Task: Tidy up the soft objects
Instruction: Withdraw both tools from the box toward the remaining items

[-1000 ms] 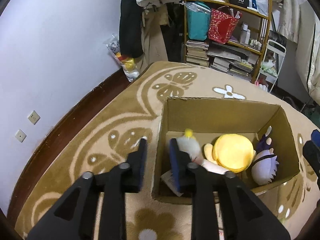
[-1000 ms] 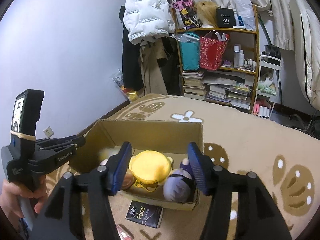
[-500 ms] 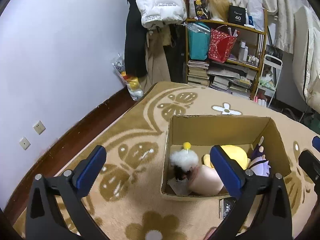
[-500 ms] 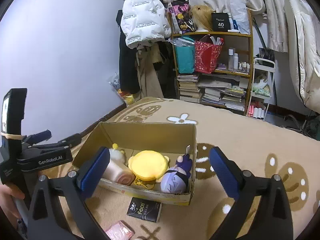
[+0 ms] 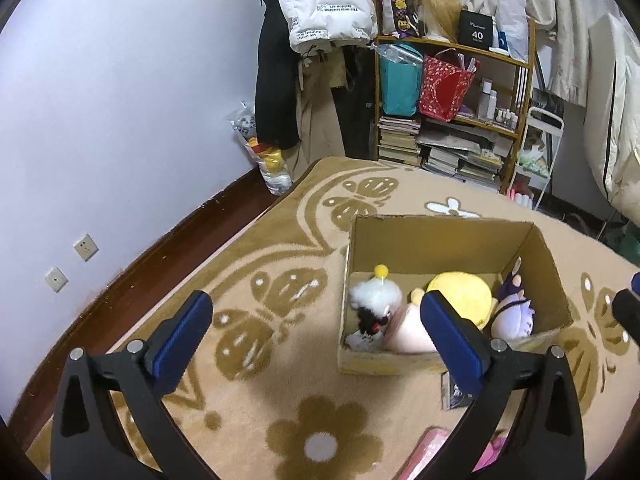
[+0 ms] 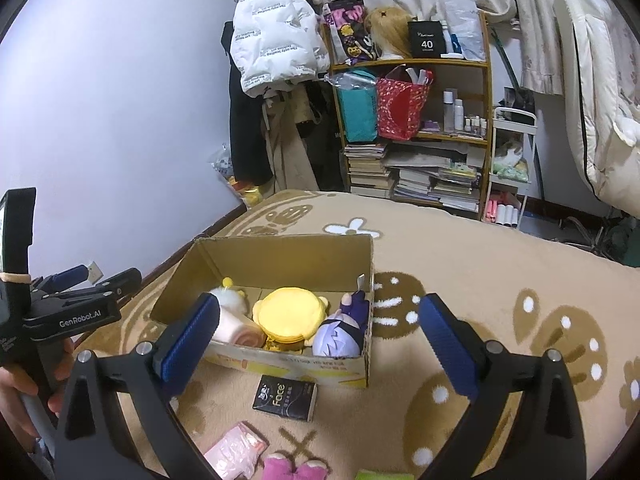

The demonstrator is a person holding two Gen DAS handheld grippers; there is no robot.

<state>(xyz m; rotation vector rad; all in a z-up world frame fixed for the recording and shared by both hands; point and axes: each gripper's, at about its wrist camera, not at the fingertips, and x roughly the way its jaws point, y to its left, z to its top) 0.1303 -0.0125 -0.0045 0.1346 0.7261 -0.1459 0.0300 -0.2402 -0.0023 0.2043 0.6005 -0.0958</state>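
Note:
An open cardboard box (image 5: 452, 240) (image 6: 280, 252) stands on the carpet. Inside lie a white fluffy plush with a yellow pom (image 5: 376, 294) (image 6: 228, 296), a pink roll-shaped plush (image 5: 408, 328) (image 6: 238, 330), a yellow round plush (image 5: 464, 294) (image 6: 286, 312) and a purple-haired doll (image 5: 514, 312) (image 6: 340, 334). My left gripper (image 5: 316, 330) is open and empty, held above the carpet in front of the box. My right gripper (image 6: 316, 332) is open and empty, raised in front of the box. The left gripper also shows at the left edge of the right wrist view (image 6: 94, 280).
A black tissue pack (image 6: 285, 397) lies in front of the box, with a pink packet (image 6: 236, 450) and a magenta plush (image 6: 296, 470) nearer. A cluttered bookshelf (image 6: 416, 132) and hanging coats (image 6: 276, 52) stand at the far wall. The wall (image 5: 100, 128) runs along the left.
My left gripper opened, releasing the white fluffy plush into the box, and pulled up and back. My right gripper also opened wider and drew back from the box.

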